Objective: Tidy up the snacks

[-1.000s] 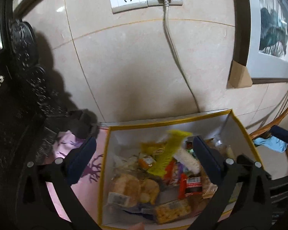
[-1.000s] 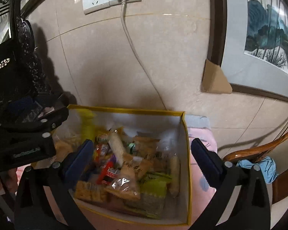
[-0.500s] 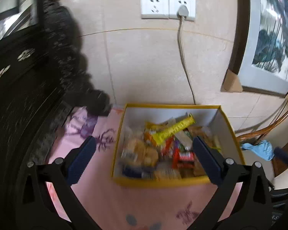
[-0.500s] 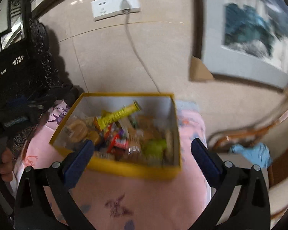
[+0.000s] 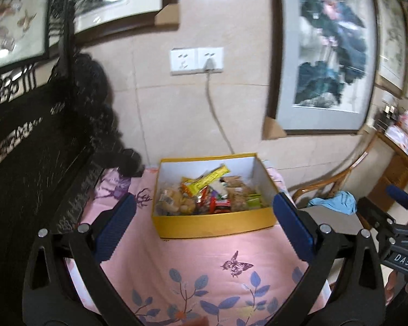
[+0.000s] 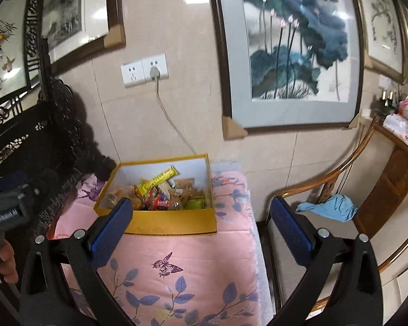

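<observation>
- Two grippers in play, and both hang back over the pink floral cloth, short of the snack box.
- The yellow box sits at the far edge of the cloth, hard against the tiled wall, packed with wrapped snacks; a long yellow bar lies tilted across the top of the pile.
- Dark carved furniture crowds the cloth's left edge; a white cable drops from the wall socket behind the box.
- Nothing lies between either gripper and the box.
- Left gripper: jaws spread wide, blue pads well apart, holding nothing, touching nothing.
- Right gripper: same story, wide apart and empty, its left pad overlapping the box's near left corner in view.
- Right wrist view adds the wooden chair beside the cloth's right edge with a blue rag on it, plus the left device and hand at the frame's left.
- Left wrist view catches the right device at its right edge.
</observation>
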`<state>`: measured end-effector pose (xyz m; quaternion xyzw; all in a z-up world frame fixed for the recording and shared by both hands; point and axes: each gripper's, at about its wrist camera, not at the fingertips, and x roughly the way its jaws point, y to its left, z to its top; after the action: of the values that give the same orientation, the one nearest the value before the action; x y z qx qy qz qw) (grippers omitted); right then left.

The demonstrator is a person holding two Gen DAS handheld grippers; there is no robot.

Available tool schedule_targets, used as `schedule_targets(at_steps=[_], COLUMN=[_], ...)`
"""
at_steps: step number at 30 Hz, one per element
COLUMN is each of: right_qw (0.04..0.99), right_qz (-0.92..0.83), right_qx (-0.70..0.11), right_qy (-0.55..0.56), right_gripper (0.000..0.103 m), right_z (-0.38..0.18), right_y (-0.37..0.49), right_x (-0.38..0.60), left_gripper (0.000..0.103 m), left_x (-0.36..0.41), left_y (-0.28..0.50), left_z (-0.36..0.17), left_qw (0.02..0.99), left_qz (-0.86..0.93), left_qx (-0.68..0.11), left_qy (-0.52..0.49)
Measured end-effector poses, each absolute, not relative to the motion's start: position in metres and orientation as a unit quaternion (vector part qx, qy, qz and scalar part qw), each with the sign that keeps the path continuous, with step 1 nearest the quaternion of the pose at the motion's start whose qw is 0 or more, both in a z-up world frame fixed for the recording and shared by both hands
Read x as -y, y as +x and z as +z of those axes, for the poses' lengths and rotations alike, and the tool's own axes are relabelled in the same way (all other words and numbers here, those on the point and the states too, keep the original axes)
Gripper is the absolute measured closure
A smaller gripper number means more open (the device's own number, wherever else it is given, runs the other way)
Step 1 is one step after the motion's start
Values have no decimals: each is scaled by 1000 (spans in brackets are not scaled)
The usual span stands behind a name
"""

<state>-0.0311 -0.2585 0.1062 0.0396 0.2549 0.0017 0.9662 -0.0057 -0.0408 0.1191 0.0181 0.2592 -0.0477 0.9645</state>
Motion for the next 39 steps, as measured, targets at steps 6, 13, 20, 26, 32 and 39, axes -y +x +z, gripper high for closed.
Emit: schedule_targets(at_steps=[6, 13, 20, 26, 32, 39], right_qw=[968, 966, 958, 952, 947, 945], right_qz=[-7, -27, -22, -17, -13, -14], right_qx=[-252, -258, -286, -305, -320, -326], right_qy=[11, -2, -6, -7, -9, 17], right_gripper=[1, 1, 1, 1, 1, 1], right_z=[115, 113, 101, 90, 82, 80], right_y=[-44, -41, -21, -5, 5, 7], right_x=[244, 231, 220, 214, 215, 221], left_gripper=[2, 2, 2, 2, 2, 2], left_x=[54, 42, 33, 25, 19, 26], left_y=[-22, -13, 2, 14, 20, 21], left_z=[123, 110, 92, 80, 79, 74], left_qw=[970, 960, 951, 946, 945, 944], left_qz=[-18, -49, -37, -22, -11, -14], left_qx=[-233, -275, -306, -324, -328, -330], left_qy=[73, 34, 9, -4, -15, 8])
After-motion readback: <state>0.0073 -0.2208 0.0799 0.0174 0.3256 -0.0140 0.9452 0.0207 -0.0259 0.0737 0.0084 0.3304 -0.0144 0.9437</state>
